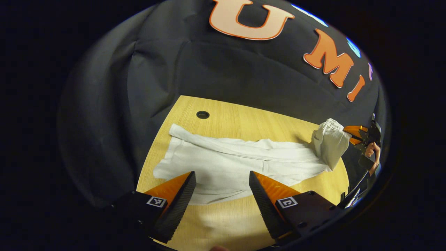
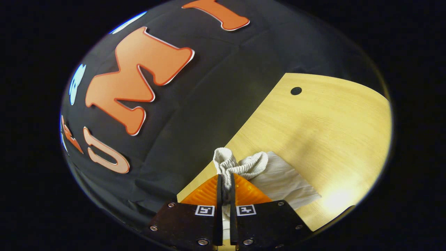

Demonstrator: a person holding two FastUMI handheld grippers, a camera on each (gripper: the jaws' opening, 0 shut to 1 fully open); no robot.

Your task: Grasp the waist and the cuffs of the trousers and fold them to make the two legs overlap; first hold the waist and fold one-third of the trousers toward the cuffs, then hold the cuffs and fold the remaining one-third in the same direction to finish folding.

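Observation:
White trousers (image 1: 230, 160) lie stretched across the wooden table (image 1: 223, 118), cuffs toward the left of the left gripper view. Their elastic waist (image 1: 329, 139) is lifted off the table at the right, pinched by my right gripper (image 1: 352, 135), which a hand (image 1: 372, 150) holds. In the right gripper view the bunched waistband (image 2: 237, 165) sticks up from between the fingers of my right gripper (image 2: 225, 181), shut on it. My left gripper (image 1: 221, 181) hangs open above the near edge of the trouser legs, touching nothing.
A round cable hole (image 1: 202, 114) sits in the table near the far left corner, also seen as the hole (image 2: 296, 91) in the right gripper view. Black cloth wall surrounds the table. Bare wood (image 2: 331, 132) lies beyond the waist.

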